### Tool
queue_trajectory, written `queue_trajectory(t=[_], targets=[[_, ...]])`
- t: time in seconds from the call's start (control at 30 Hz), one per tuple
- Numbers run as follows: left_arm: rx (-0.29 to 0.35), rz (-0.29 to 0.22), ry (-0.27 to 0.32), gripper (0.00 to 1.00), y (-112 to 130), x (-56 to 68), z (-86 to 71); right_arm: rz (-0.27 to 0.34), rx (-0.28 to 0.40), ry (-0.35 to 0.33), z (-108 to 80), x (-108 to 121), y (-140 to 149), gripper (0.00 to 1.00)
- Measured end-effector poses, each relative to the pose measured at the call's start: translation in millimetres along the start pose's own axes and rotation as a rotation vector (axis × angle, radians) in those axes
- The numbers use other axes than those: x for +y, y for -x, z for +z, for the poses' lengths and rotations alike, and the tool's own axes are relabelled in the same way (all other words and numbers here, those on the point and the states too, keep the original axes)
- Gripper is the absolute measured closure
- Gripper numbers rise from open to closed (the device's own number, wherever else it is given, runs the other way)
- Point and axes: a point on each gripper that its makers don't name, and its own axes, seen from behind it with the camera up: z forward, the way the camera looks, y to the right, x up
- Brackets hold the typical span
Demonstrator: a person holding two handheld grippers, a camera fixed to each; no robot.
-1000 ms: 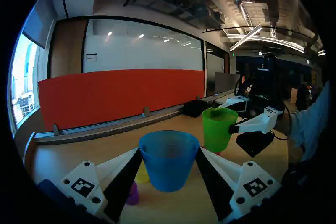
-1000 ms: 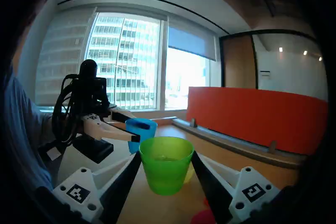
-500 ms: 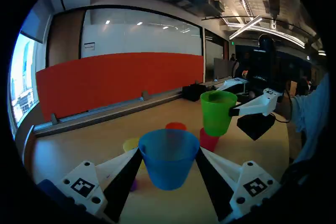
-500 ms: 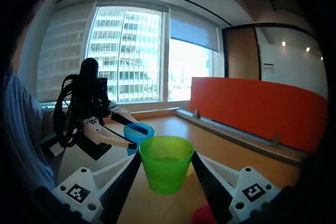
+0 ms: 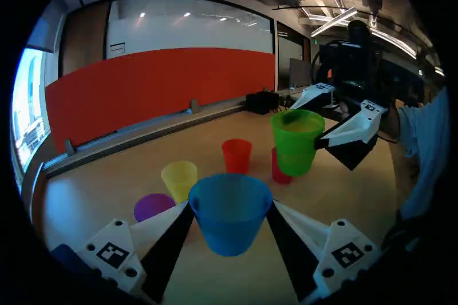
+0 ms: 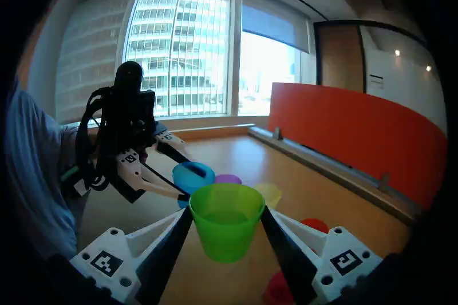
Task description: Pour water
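My left gripper (image 5: 230,222) is shut on a blue cup (image 5: 230,213), held upright above the wooden table (image 5: 103,190). My right gripper (image 6: 226,230) is shut on a green cup (image 6: 226,222) that has liquid in it. In the left gripper view the green cup (image 5: 296,141) hangs to the right and farther off, held by the right gripper (image 5: 318,142). In the right gripper view the blue cup (image 6: 193,177) sits just behind and left of the green one, in the left gripper (image 6: 184,182).
Small cups stand on the table: purple (image 5: 153,206), yellow (image 5: 179,178), orange-red (image 5: 236,155) and a red one (image 5: 277,171) behind the green cup. An orange partition (image 5: 160,84) runs along the far edge. A person's blue sleeve (image 6: 34,179) is at the left.
Both views have tilted downward, so more of the table and its small cups show. The green cup has come closer to the blue one.
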Motion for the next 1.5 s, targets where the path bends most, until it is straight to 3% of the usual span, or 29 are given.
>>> queue_trajectory(t=[0.37,0.97,1.5], targets=[[-0.085,0.025,0.014,0.13,28.5,3.6,7.6,0.006,-0.057,-0.028,7.1,-4.7,18.3,0.11],[-0.164,0.026,0.032,0.13,59.1,-0.2,17.8,0.009,-0.148,-0.053,20.2,-5.4,49.7,0.11],[-0.207,0.025,0.042,0.13,79.8,-0.8,22.9,0.005,-0.186,-0.048,25.8,-6.5,66.0,0.11]])
